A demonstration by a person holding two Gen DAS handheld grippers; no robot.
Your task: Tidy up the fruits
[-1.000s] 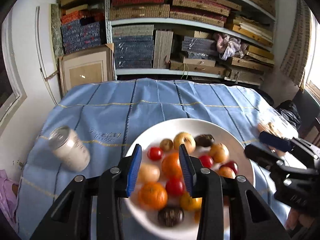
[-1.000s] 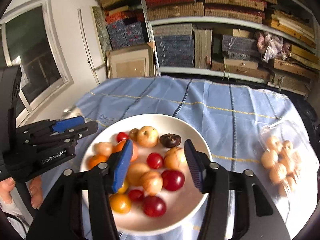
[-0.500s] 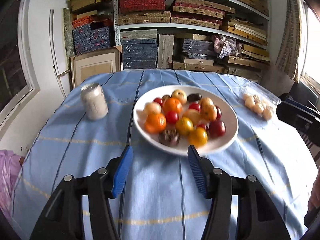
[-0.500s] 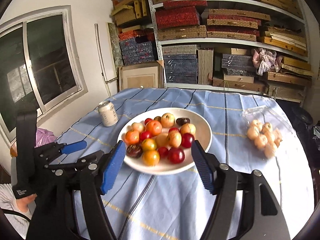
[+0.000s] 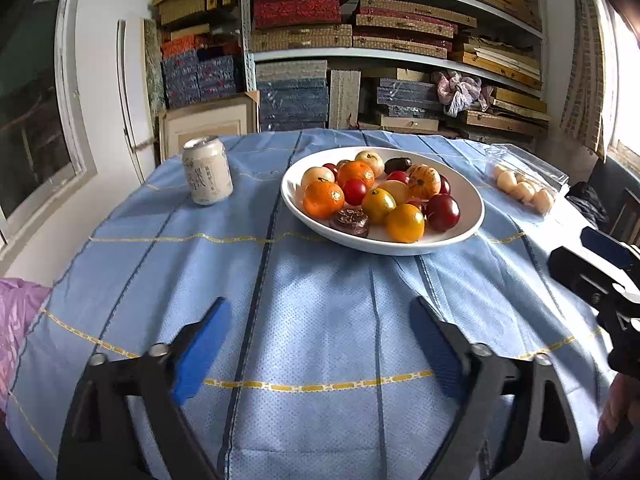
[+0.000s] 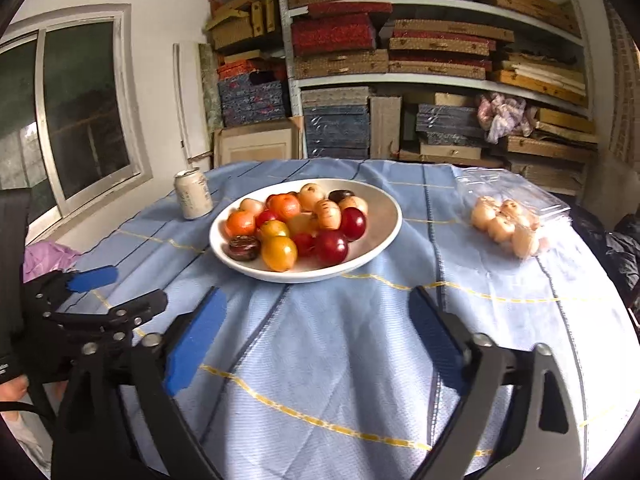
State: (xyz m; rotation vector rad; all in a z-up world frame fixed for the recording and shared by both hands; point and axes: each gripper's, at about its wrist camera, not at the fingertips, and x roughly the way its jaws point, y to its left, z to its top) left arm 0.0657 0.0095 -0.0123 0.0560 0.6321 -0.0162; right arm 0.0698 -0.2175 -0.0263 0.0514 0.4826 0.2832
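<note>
- Left gripper (image 5: pixel 320 344): black angular frame, blue ribbed pads, silver round bolts at the finger joints.
- Right gripper (image 6: pixel 318 334): same black frame, blue pads, silver bolts.

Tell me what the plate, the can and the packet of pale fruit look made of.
Plate: likely glazed ceramic, white and glossy.
Can: probably thin metal, with a silvery rim and matte cream print.
Packet: clear thin plastic, crinkled and shiny.

a: what's different?
b: both grippers pulled back from over the plate (image 5: pixel 472 204) to the near cloth.
a: the jaws?
b: left gripper (image 5: pixel 320 336) and right gripper (image 6: pixel 318 328) have just been opening, nothing between them.
</note>
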